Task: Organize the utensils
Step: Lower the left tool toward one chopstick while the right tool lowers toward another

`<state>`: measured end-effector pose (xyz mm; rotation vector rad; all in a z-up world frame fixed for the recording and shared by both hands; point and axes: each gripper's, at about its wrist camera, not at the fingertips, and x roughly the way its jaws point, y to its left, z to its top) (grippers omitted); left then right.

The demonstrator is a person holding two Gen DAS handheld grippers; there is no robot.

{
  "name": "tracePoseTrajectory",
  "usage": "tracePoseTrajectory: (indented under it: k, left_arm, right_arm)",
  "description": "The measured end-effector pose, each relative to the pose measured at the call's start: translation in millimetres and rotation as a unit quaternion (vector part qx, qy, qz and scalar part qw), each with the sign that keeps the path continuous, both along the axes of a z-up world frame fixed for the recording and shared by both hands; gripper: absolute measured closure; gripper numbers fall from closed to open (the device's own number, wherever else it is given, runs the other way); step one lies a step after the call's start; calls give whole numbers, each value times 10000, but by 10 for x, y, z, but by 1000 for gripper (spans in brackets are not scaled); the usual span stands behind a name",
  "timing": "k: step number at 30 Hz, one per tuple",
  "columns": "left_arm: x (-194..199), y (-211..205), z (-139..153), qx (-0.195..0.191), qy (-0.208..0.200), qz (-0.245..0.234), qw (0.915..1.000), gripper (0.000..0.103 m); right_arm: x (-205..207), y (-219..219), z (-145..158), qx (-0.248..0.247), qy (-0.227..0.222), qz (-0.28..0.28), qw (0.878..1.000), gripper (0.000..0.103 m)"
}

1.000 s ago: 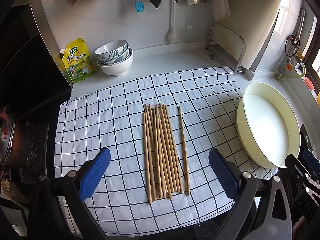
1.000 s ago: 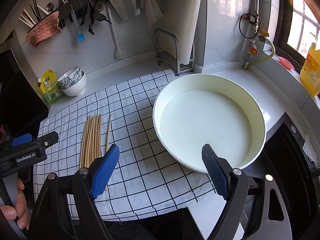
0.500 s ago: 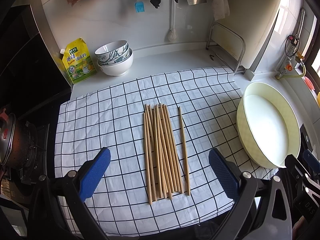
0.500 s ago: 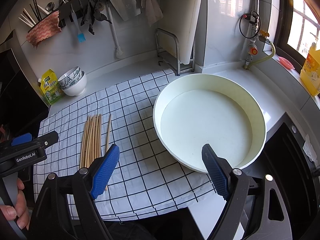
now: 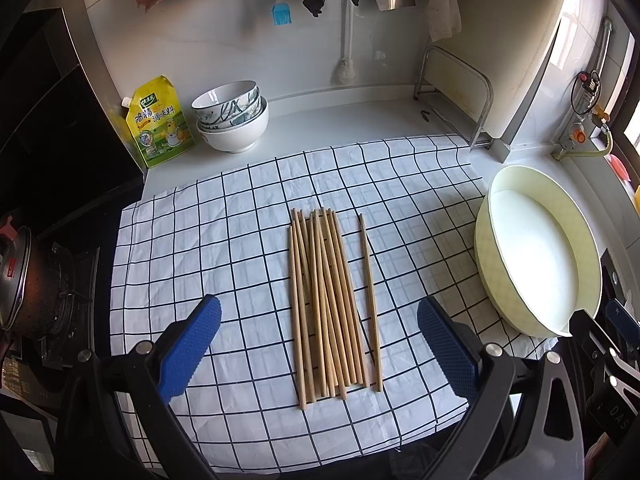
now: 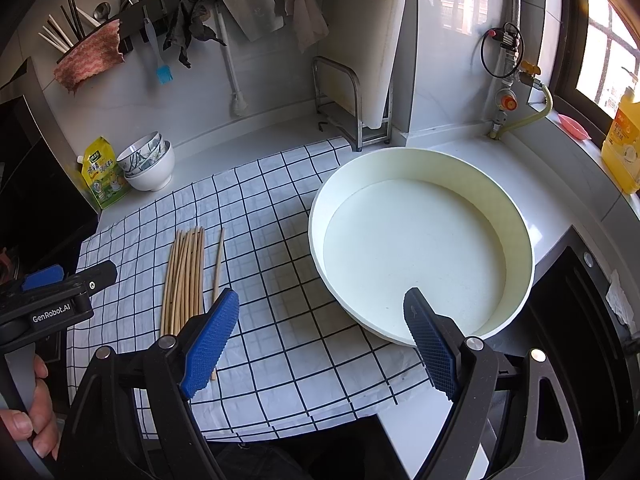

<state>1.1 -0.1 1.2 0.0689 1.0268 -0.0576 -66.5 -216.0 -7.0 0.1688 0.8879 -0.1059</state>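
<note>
Item: wooden chopsticks (image 5: pixel 326 304), bundled mid-cloth, one stray (image 5: pixel 370 300) just beside.
I hold left gripper (image 5: pixel 318 344) and right gripper (image 6: pixel 316 336) wide open, empty; round basin (image 6: pixel 516 216) overlaps the checked cloth (image 5: pixel 208 240) at its right edge.

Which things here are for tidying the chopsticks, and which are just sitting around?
For the job: bundle of chopsticks, lone chopstick, cream basin, left gripper, right gripper.

Just around: stacked bowls, yellow pouch, checked cloth, blue brush.
</note>
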Motion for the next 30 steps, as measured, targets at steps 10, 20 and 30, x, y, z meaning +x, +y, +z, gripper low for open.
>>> tracePoseTrajectory:
  k: [10, 20, 30]
  left_arm:
    - [50, 291, -12, -260, -26, 209, 9994, 6]
    - [186, 1006, -525, -201, 62, 719, 9972, 6]
    - [400, 1133, -1201, 3, 320, 589, 9978, 6]
  right_arm:
    - [115, 237, -60, -22, -8, 380, 9993, 22]
    - [412, 817, -567, 134, 294, 1106, 9933, 22]
    - [760, 1066, -1224, 144, 706, 1096, 9914, 22]
